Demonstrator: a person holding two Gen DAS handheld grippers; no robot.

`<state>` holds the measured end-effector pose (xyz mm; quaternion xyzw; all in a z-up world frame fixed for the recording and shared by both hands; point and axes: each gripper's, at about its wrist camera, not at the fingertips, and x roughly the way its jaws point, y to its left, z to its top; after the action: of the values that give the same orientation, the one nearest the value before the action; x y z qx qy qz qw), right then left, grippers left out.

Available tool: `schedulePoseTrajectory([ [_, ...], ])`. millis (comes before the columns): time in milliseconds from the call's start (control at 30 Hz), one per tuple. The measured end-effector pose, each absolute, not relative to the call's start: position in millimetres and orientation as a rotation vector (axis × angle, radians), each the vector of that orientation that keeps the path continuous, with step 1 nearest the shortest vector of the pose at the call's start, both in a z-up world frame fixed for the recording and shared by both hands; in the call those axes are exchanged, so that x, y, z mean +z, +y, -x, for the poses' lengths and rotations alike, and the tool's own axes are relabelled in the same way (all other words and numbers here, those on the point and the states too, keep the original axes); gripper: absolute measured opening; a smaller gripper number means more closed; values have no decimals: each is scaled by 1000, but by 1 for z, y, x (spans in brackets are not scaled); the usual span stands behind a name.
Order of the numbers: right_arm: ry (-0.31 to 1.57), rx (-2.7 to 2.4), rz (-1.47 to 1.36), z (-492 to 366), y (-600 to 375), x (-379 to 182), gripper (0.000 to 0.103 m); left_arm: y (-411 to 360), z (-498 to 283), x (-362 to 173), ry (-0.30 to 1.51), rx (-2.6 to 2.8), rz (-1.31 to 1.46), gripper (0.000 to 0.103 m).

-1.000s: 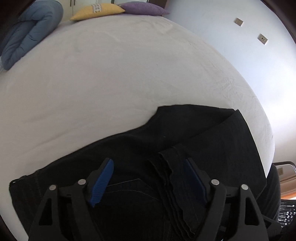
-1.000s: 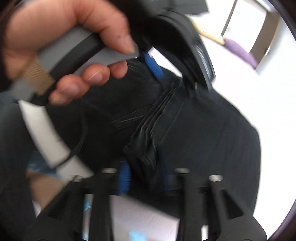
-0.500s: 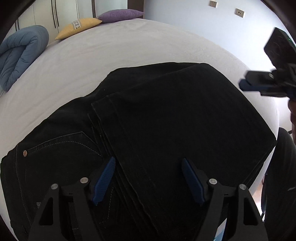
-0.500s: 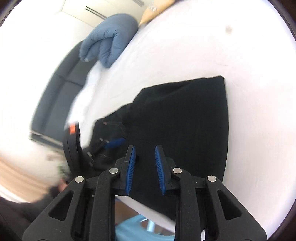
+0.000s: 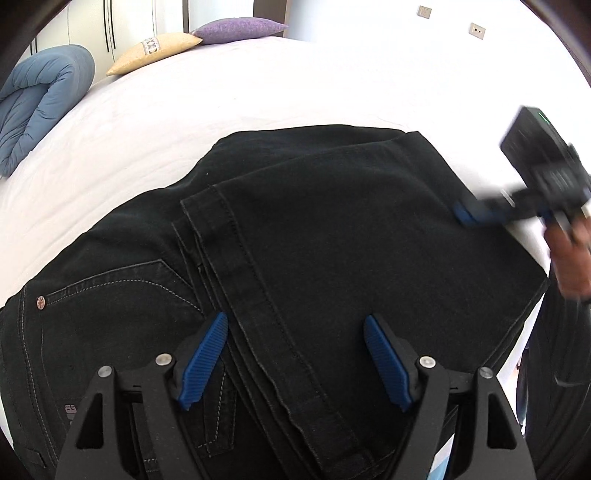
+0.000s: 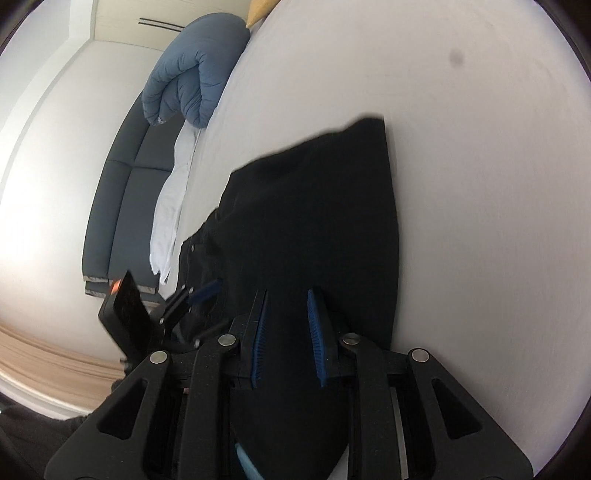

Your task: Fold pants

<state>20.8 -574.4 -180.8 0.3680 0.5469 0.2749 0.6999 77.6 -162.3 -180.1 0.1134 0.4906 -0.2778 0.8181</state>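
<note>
One white bed [image 5: 295,85] bears one pair of black pants [image 5: 332,240], folded near its edge; one blue duvet [image 5: 40,99]; two pillows; my left gripper [image 5: 295,363] gapes wide, empty; my right gripper [image 6: 288,336], narrower, empty, has moved over the pants' edge

A white bed [image 5: 295,85] carries the scene. A rolled blue duvet [image 5: 35,99] lies at its far left corner. Beside it along the far edge sit a yellow pillow [image 5: 155,50] and a purple pillow [image 5: 238,27], touching. Two wall sockets [image 5: 476,31] show beyond the far right edge. A dark sofa [image 6: 122,206] stands off the left edge.
</note>
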Motion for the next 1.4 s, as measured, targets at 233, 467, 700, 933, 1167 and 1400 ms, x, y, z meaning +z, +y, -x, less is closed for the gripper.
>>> schedulePoseTrajectory([
  [233,1285,601,-755,69,-521,-156,19,-157,-84,-182,1020,-600,-208,81],
  [467,1014,678,-888,59,-502,-108,23,-100,-42,-149,936,-475,46,86],
  [700,1186,500,-858,26,-469,-178,20,22,11,-138,814,-211,473,95],
  [933,1143,524,-1004,36,-460,-165,22,121,34,-170,763,-30,865,101],
  [1167,1032,495,-1145,46,-474,-152,60,131,5,-200,756,-62,1081,101],
  [1400,1013,549,-1125,35,-470,-132,60,148,-11,-224,708,-70,1286,101],
])
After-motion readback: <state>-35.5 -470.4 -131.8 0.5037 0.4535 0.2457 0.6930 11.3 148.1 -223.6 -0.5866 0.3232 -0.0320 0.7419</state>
